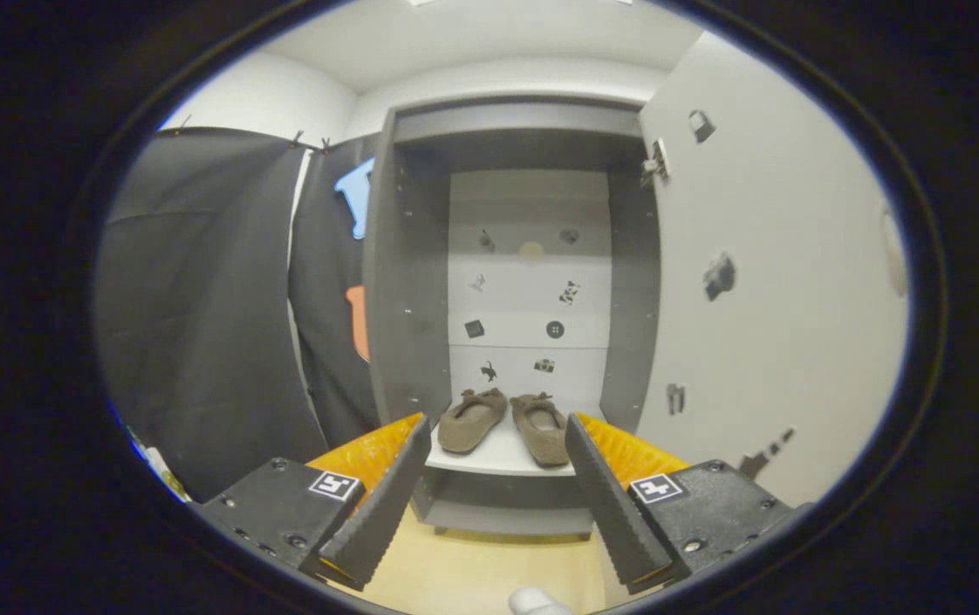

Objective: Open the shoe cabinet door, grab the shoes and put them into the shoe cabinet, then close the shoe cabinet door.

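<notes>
A: Where are the shoes (505, 424) sitting?

B: On the cabinet's (404, 282) bottom shelf (498, 457), side by side, just beyond your fingertips. Each long axis runs front to back. The bow ends point inward at the back panel, and the near ends spread slightly apart toward you.

A: And the door (763, 282)?

B: Swung wide open, to the right of the opening.

A: My gripper (498, 427)?

B: Its jaws are spread wide and released. Your fingers (387, 504) hold nothing and touch nothing; the shoes show in the gap between them, apart from both.
</notes>
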`<state>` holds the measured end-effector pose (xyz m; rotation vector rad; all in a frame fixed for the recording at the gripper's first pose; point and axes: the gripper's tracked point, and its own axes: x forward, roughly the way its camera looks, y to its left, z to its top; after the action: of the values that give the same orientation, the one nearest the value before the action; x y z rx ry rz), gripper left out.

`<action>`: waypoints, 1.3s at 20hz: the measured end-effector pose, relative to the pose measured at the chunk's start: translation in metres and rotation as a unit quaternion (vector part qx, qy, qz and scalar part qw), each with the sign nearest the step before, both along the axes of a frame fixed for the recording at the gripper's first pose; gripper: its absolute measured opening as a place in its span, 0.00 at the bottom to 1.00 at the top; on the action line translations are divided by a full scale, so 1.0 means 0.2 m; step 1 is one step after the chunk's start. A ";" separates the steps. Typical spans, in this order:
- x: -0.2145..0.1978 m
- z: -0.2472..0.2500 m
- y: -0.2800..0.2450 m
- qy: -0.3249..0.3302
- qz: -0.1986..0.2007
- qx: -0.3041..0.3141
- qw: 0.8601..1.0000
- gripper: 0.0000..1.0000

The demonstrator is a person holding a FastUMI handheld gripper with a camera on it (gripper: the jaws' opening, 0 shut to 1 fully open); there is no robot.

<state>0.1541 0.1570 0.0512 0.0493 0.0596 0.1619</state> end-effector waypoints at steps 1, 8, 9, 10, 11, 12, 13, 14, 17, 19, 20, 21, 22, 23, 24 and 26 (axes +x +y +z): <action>-0.10 0.01 -0.02 -0.001 0.002 0.009 1.000 1.00; -0.60 0.08 -0.44 -0.008 -0.034 0.025 0.999 1.00; -0.66 0.09 -0.52 -0.008 -0.044 0.026 0.999 1.00; -0.72 0.09 -0.61 -0.009 -0.053 0.031 0.998 1.00; -0.76 0.09 -0.69 -0.009 -0.062 0.037 0.997 1.00; -0.81 0.09 -0.72 -0.010 -0.047 0.047 0.998 1.00; -0.84 0.07 -0.76 -0.003 -0.043 0.048 0.998 0.98; -0.88 0.05 -0.85 0.001 -0.055 0.041 0.998 0.96; -0.91 0.06 -1.05 -0.009 -0.070 0.031 0.997 1.00; -0.89 0.04 -1.14 -0.007 -0.068 0.023 0.997 1.00; -0.87 0.02 -1.20 -0.006 -0.069 0.017 0.997 1.00; -0.85 0.01 -1.25 -0.004 -0.066 0.011 0.998 1.00; -0.83 -0.01 -1.29 -0.001 -0.061 0.009 0.998 1.00; -0.81 -0.03 -1.31 0.003 -0.054 0.008 0.998 1.00; -0.77 -0.05 -1.34 0.004 -0.046 0.008 0.999 1.00; -0.68 -0.09 -1.40 0.009 -0.027 0.009 1.000 1.00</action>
<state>0.0188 -0.1237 0.0340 0.0711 0.0744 0.1072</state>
